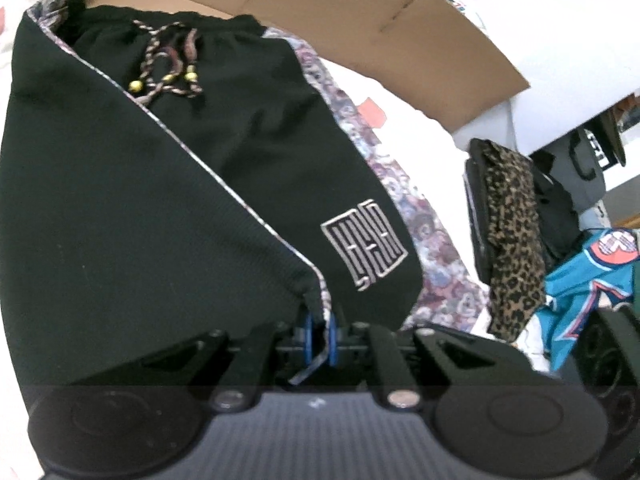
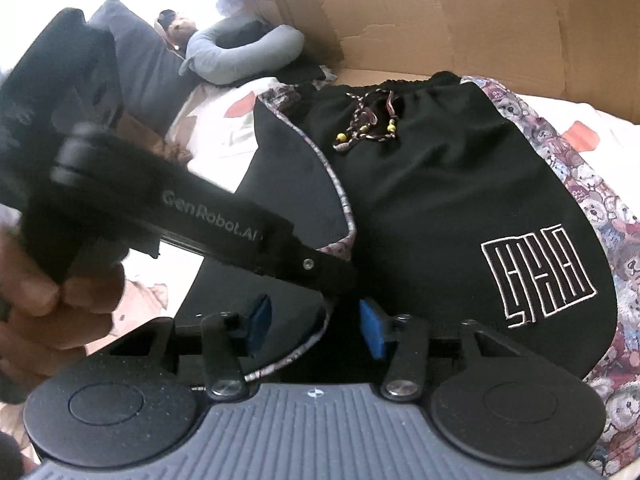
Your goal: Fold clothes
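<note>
Black shorts (image 1: 224, 152) with teddy-bear print side panels, a braided drawstring and a white square logo lie on the bed; they also show in the right wrist view (image 2: 440, 184). One leg is folded over diagonally, its patterned hem running across the front. My left gripper (image 1: 319, 334) is shut on the corner of that folded leg; it also shows in the right wrist view (image 2: 336, 276), reaching in from the left. My right gripper (image 2: 316, 326) is open, its blue pads either side of the same hem edge, just below the left gripper's tip.
A brown cardboard box (image 2: 460, 24) stands behind the shorts. A leopard-print garment (image 1: 514, 240) and a teal jersey (image 1: 588, 280) lie to the right. A grey neck pillow (image 2: 244, 52) and dark cushion lie at the back left. White patterned bedding (image 1: 408, 128) lies underneath.
</note>
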The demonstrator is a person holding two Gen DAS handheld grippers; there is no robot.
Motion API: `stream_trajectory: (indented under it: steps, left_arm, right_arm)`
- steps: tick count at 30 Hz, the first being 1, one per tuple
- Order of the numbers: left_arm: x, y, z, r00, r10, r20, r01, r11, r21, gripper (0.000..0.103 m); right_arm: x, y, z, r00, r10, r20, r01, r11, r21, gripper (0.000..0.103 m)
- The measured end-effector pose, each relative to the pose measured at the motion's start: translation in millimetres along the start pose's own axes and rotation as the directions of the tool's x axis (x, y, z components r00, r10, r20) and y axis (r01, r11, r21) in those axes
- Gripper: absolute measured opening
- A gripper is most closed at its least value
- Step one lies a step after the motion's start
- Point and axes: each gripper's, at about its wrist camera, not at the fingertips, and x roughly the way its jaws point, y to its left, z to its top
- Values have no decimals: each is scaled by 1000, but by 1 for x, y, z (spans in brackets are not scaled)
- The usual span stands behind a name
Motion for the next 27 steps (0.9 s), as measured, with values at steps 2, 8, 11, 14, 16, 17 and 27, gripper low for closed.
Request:
stream_trajectory:
  steps: [2, 8, 11, 14, 16, 17, 27]
  left_arm:
    - [-1, -4, 0, 1000, -5, 8, 5, 1000, 6, 8]
    - [-2, -13, -1, 999, -41, 32, 42, 999, -24, 8]
    - [-1, -13, -1, 999, -38, 33, 38, 999, -27, 8]
    - [-1, -14, -1, 998, -47, 41, 48, 999, -23, 9]
    - [-3, -18, -2, 997, -53, 55, 53, 999, -3, 10]
    - [-5, -20, -3, 997, -55, 63, 54, 998, 13, 12]
    - [-21, -12, -6, 993, -32, 118, 27, 998, 48, 40]
  right_arm:
    - [0, -1, 1, 1000, -11, 13, 10, 1000, 16, 51]
    - [1, -8, 4, 998, -46, 45, 43, 998, 54, 46]
    - [1, -11, 3, 996, -73, 54, 70, 996, 61, 32]
    - [0, -18, 0, 994, -96, 58, 92, 994, 63, 8]
    - [-1, -22, -2, 993, -92, 71, 87, 994, 64, 3]
    - [-3, -23, -2, 993, -91, 78, 86, 994, 64, 2]
    - [-20, -42, -4, 986, -124, 112, 113, 988, 103, 1]
